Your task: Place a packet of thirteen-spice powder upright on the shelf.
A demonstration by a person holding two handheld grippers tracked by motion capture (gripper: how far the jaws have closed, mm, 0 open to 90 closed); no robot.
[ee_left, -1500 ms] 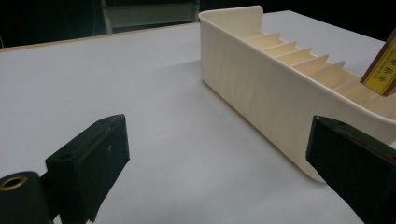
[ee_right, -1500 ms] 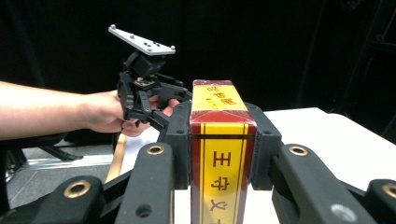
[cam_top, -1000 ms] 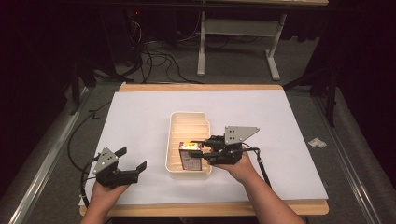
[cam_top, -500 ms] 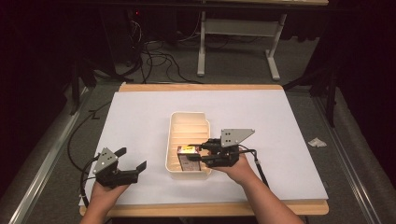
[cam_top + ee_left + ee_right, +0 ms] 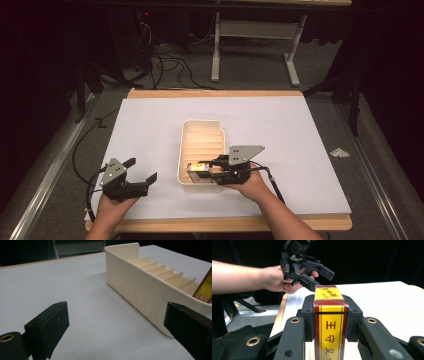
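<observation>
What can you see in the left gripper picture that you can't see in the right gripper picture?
The left gripper view alone gives the cream slotted tray with its row of dividers, and the left gripper's own open jaws. The right gripper view alone gives the right gripper clamped on the box, plus the left gripper seen from afar in the person's hand. Both share the red and yellow box and the white table sheet.

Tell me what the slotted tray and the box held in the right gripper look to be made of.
Slotted tray: cream, matte, probably moulded or printed plastic; its wall shows faint ripples and thin one-piece dividers. Box, clamped by the right gripper: likely printed cardboard, red and yellow with characters, under a glossy clear wrap; sharp folded edges and a sheen along its top suggest this.
</observation>
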